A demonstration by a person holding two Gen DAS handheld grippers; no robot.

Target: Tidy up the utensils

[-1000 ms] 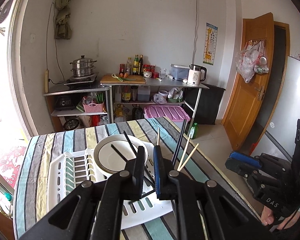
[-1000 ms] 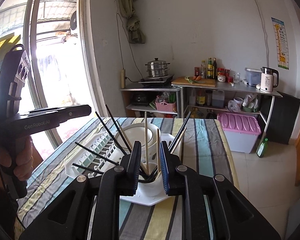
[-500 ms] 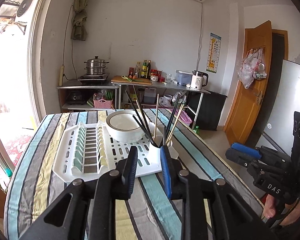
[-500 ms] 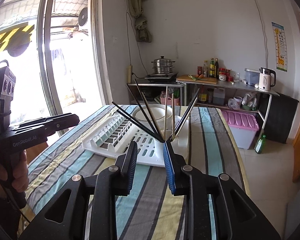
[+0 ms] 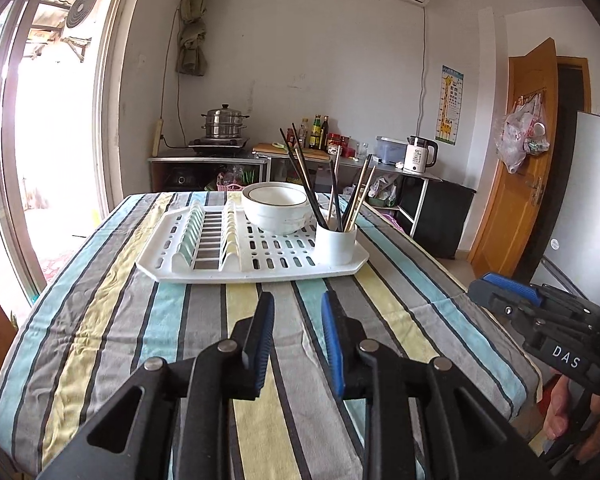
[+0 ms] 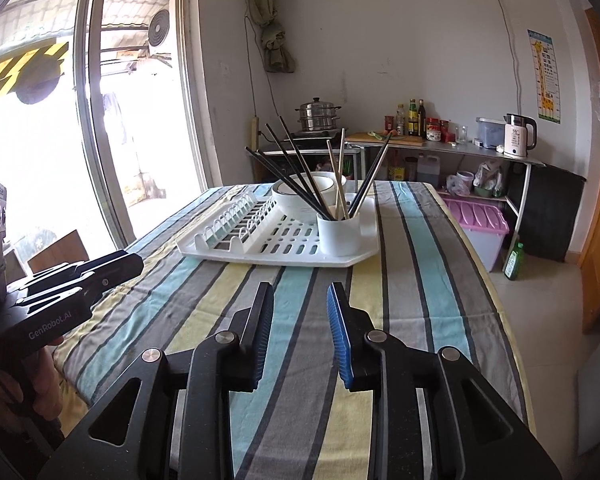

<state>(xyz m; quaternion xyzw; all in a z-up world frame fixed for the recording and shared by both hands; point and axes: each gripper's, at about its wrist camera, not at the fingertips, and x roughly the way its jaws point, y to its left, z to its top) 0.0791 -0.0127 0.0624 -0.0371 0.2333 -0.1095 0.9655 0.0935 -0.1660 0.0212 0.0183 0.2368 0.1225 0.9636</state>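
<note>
Standing bundled in a white cylindrical holder cup at the near right corner of a white slotted drying rack: a cluster of chopsticks, several long, thin and black, a few pale wood-coloured, all fanned outward at different tilts with tips up. Black ones leaning mostly left over a white bowl with a dark rim line, sitting on the rack just behind the cup; pale ones leaning right or nearly upright. Ribbed plate slots, tinted pale green and yellow, along the rack's left half. Rack resting on a counter draped in a cloth striped blue, grey and yellow. Left claw spread apart, pinching nothing, poised above the cloth well short of the rack. Right claw likewise spread, gripping nothing, also pointed at the rack from the near edge. Same cup and chopsticks seen from the right wrist, with the rack angled toward the window side.
</note>
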